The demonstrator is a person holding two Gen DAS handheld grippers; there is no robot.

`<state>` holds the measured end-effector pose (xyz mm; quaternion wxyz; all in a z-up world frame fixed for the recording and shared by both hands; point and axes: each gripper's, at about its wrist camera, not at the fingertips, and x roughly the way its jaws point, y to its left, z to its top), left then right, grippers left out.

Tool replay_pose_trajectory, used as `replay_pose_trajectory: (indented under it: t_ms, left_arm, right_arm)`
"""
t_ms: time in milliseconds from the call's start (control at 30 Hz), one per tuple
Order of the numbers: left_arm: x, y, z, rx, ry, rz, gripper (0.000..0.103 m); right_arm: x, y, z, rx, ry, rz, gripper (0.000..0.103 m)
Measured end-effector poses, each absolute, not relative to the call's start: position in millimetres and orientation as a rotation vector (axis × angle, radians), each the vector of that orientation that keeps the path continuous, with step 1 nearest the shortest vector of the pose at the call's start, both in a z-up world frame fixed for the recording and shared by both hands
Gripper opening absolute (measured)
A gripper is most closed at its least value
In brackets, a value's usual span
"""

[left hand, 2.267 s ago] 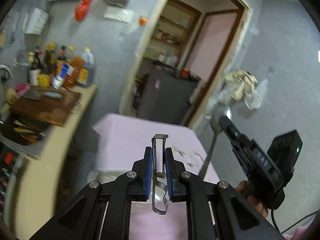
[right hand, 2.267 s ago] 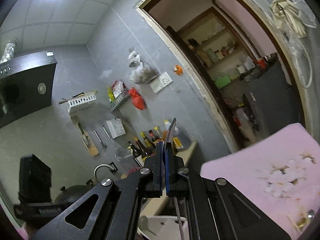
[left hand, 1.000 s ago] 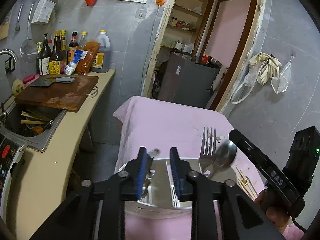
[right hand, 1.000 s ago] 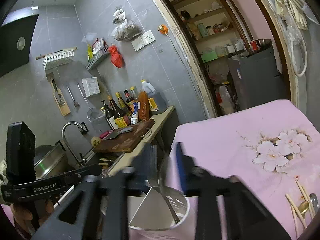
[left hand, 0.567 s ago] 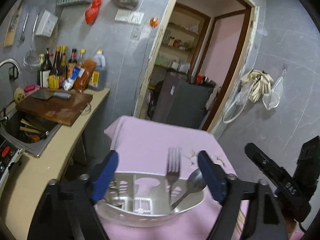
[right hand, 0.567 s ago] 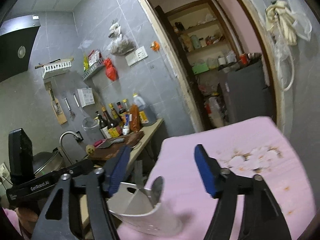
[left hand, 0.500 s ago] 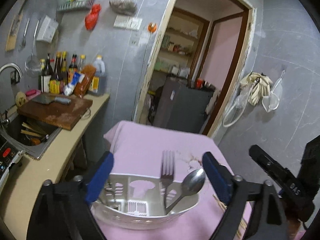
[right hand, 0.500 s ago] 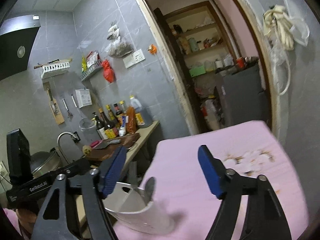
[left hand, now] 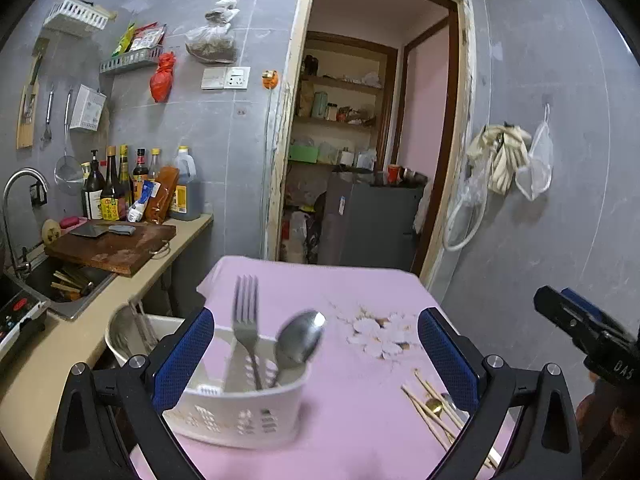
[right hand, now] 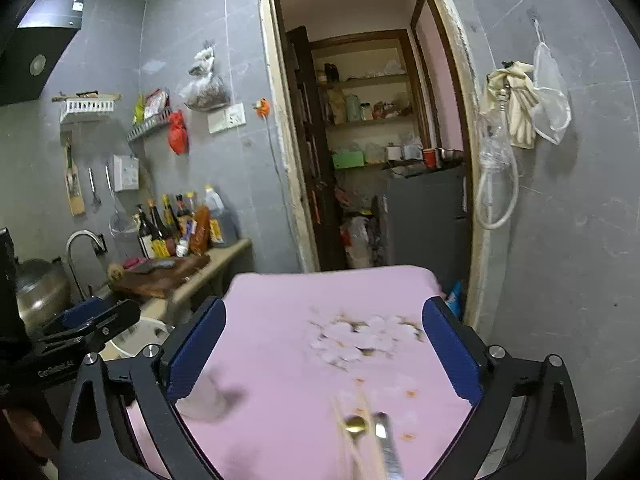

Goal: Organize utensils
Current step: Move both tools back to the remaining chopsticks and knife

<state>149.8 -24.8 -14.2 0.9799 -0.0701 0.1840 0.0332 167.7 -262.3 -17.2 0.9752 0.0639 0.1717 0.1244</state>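
Both claws have just spread wide and empty, left claw (left hand: 316, 354) framing the utensil holder (left hand: 240, 412)

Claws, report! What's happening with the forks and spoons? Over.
Both claws, left claw and right claw, open, empty, just widened. Fork and spoon in caddy. Chopsticks loose. Nothing blocking.

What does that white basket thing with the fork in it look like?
The white utensil holder looks like plastic, with rows of small slots cut through its curved front wall. It stands upright on the pink tablecloth, near the table's left edge. A metal fork and a spoon stand in it, heads up. Neither gripper touches it.
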Motion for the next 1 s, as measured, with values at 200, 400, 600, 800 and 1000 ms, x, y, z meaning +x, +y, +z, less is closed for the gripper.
replay_pose_trajectory:
  t_ms: [200, 400, 600, 800, 1000]
  left_arm:
    - [152.7, -56.1, -29.6, -0.125, 0.405, 0.106, 0.103]
    - [163.5, -82.3, -50.5, -0.113, 0.447, 0.125, 0.103]
    - [181.3, -104.9, -71.7, -0.085, 0.496, 0.12, 0.103]
    - [204.8, -120.8, -98.2, -0.082, 0.62, 0.067, 0.103]
    - [226.5, -127.7, -124.3, -0.106, 0.782, 0.009, 0.103]
  right_arm:
    - [171.4, -296.8, -33.6, 0.082, 0.386, 0.238, 0.101]
    - [186.9, -324.3, -61.5, 0.075, 0.444, 0.227, 0.101]
    - [208.0, -341.6, -99.0, 0.081, 0.513, 0.234, 0.101]
    - [230.8, -348.2, -142.8, 0.12, 0.641, 0.264, 0.101]
    - [240.5, -348.1, -173.5, 0.118, 0.734, 0.305, 0.081]
